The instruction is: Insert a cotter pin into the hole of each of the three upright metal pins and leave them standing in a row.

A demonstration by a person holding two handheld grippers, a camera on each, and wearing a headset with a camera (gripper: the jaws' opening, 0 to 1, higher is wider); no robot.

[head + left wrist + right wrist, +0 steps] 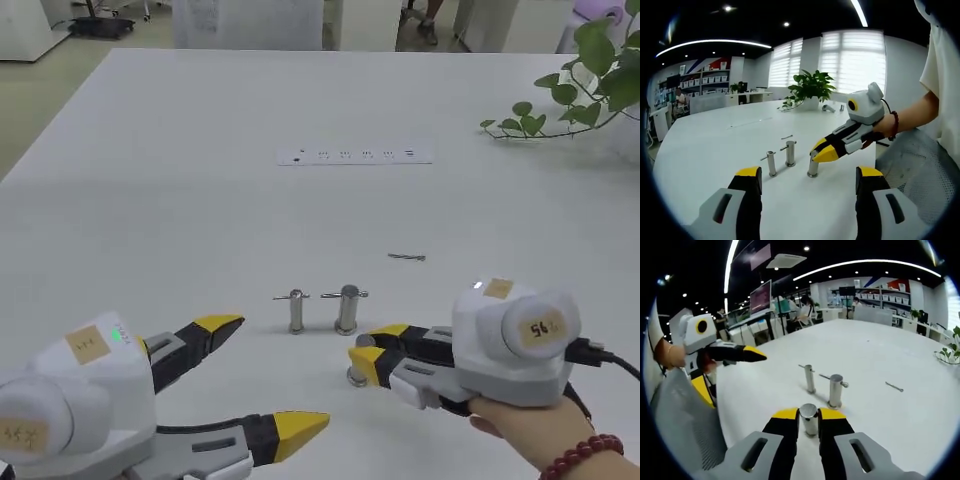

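Now right gripper clamped on third pin, near right, apparently standing on table. Middle pin and left pin upright beside it, each cross-pinned. Loose cotter pin lies farther back. Left gripper jaws apart, near left.

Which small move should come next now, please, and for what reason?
Probably send the open left gripper to the loose cotter pin on the table. The right gripper is shut on the third pin, which has no cotter pin yet; the other two pins already carry theirs.
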